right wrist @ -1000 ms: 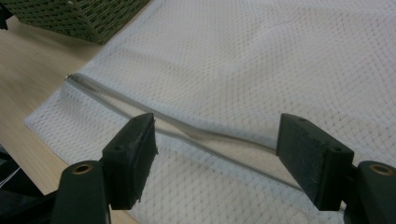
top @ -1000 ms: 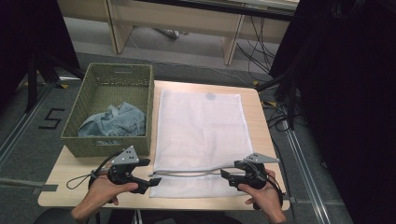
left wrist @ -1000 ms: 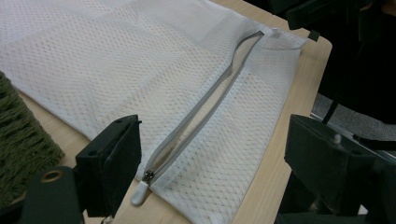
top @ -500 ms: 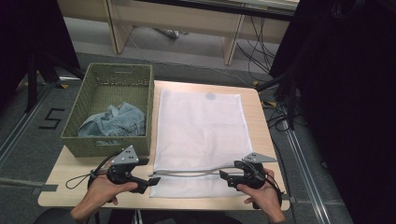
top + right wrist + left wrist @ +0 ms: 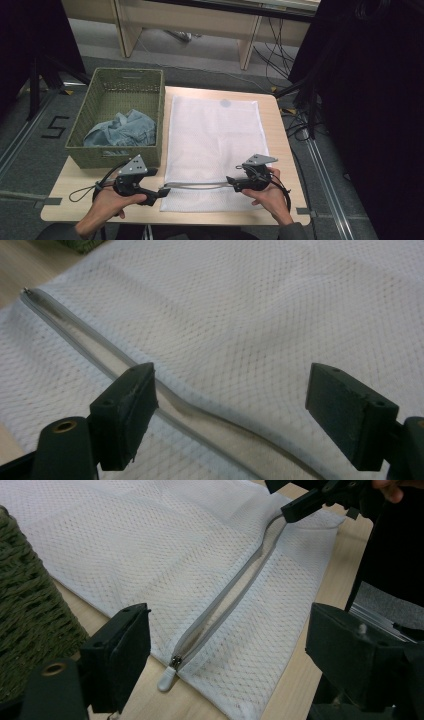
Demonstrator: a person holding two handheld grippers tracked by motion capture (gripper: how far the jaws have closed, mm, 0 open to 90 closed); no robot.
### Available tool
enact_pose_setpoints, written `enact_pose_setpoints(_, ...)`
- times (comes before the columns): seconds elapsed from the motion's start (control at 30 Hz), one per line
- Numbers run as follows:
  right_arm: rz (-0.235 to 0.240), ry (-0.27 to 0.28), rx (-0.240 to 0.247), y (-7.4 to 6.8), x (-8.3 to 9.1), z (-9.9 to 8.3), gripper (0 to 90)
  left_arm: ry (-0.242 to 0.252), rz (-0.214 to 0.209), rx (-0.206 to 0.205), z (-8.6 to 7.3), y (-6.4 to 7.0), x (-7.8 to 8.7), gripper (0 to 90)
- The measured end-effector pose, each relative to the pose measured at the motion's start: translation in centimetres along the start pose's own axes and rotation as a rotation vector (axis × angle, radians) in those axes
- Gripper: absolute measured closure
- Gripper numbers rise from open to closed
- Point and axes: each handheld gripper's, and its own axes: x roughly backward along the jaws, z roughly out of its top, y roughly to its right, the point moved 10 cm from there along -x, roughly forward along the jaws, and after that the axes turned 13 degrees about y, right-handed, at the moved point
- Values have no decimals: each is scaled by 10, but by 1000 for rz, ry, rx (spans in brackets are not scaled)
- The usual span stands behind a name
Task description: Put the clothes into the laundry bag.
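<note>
1. The white mesh laundry bag lies flat on the table, just beside the green basket, which holds a blue denim garment.
2. Its grey zipper runs along the near end of the bag, and in the left gripper view it stands open along most of its length, with the slider and its pull tab at the bag's left corner.
3. The left gripper has its jaws spread wide on both sides of that pull tab and holds nothing.
4. The right gripper is at the zipper's other end; its own view shows the jaws apart over the zipper, gripping nothing.
5. Compared with one second ago, both grippers and the bag are almost in the same places; the right hand moved only slightly.
6. I judge the bag is now opened, so the garment can go in next.
</note>
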Motion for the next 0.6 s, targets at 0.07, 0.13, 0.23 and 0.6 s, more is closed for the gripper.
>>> enact_pose_setpoints(0.07, 8, -35, 26, -1, -6, -3, 216, -6, -2, -2, 0, 0, 1, 173)
enact_pose_setpoints(0.13, 8, -45, 42, -3, -15, -7, 215, 7, -4, -4, 1, -1, 0, 174)
enact_pose_setpoints(0.23, 21, -63, 68, -6, -26, -12, 215, 5, 3, 1, 1, -1, 1, 173)
enact_pose_setpoints(0.6, 39, -132, 149, -11, -48, -21, 228, 3, 0, -1, 1, -1, 2, 174)
